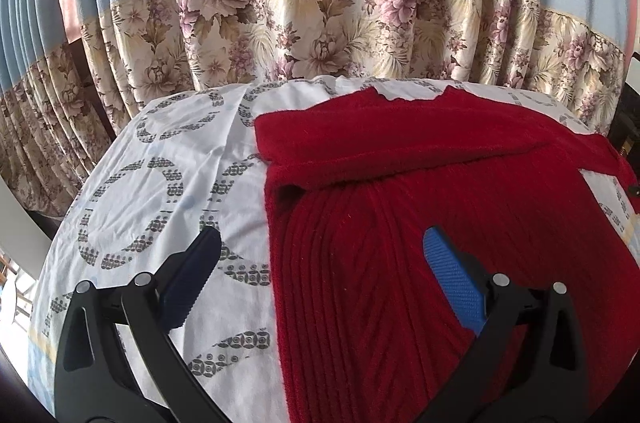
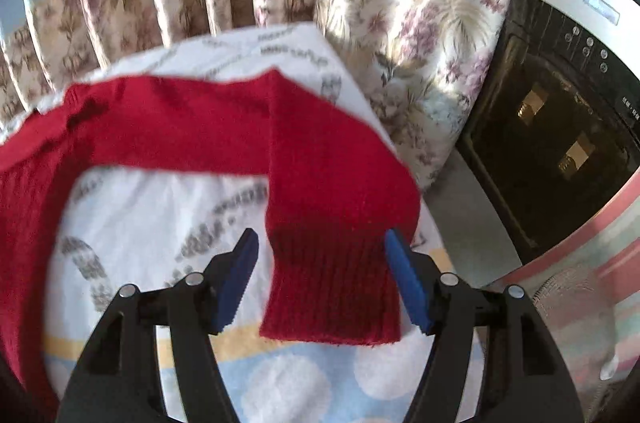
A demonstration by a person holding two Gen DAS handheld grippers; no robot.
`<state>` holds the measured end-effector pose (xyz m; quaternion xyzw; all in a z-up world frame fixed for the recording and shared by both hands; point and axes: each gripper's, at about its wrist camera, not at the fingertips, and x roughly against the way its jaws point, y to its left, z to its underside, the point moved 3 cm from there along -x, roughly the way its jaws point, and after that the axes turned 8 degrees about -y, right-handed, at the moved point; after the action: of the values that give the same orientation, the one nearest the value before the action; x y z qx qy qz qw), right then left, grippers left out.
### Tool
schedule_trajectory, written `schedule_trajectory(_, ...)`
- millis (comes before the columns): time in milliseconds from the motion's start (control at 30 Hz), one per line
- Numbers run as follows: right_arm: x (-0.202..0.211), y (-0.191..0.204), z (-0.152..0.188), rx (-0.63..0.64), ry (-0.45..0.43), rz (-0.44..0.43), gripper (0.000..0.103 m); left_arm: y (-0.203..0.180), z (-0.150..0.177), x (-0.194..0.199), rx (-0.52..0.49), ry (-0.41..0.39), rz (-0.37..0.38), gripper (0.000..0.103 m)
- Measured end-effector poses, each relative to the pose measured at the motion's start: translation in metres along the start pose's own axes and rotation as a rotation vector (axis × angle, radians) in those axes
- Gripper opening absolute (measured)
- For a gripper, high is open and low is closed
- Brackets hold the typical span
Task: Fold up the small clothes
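A dark red knitted sweater [image 1: 420,223] lies flat on a white patterned sheet [image 1: 160,183]. One sleeve is folded across its upper part. My left gripper [image 1: 320,247] is open above the sweater's left edge, one finger over the sheet, the other over the ribbed body. In the right wrist view the other sleeve [image 2: 336,183] bends down along the table's right side, and its ribbed cuff [image 2: 332,291] lies between the fingers of my open right gripper [image 2: 320,243]. The jaws stand wide on both sides of the cuff, not closed on it.
A blue and floral curtain [image 1: 320,23] hangs close behind the table. A dark appliance with a white control panel [image 2: 560,103] stands to the right. The sheet's right edge [image 2: 436,255] drops off just beside the cuff.
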<state>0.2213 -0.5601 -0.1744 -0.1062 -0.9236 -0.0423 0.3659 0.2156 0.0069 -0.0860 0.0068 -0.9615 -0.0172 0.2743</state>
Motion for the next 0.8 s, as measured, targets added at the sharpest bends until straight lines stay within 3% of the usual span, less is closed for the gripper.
schedule_trajectory(67, 0.0, 0.003, 0.001, 0.006, -0.004, -0.001, 0.048, -0.002, 0.001, -0.001, -0.002, 0.002, 0.004, 0.1)
schedule_trajectory(133, 0.003, 0.0, -0.004, -0.036, 0.004, -0.006, 0.014, -0.003, 0.0, -0.001, 0.003, 0.0, 0.01, 0.1)
schedule_trajectory(300, 0.019, 0.002, -0.021, -0.137, -0.036, -0.072, 0.013, -0.004, -0.005, 0.0, 0.005, -0.012, 0.015, 0.1)
schedule_trajectory(467, 0.034, 0.044, -0.047, -0.222, -0.079, -0.245, 0.013, -0.006, -0.012, -0.002, 0.004, -0.031, 0.028, 0.1)
schedule_trajectory(633, 0.037, 0.135, -0.073, -0.22, -0.073, -0.451, 0.013, -0.008, -0.021, -0.006, 0.004, -0.042, 0.034, 0.1)
schedule_trajectory(800, 0.041, 0.236, -0.095, -0.138, -0.06, -0.577, 0.013, 0.0, -0.028, -0.01, 0.006, -0.049, 0.014, 0.1)
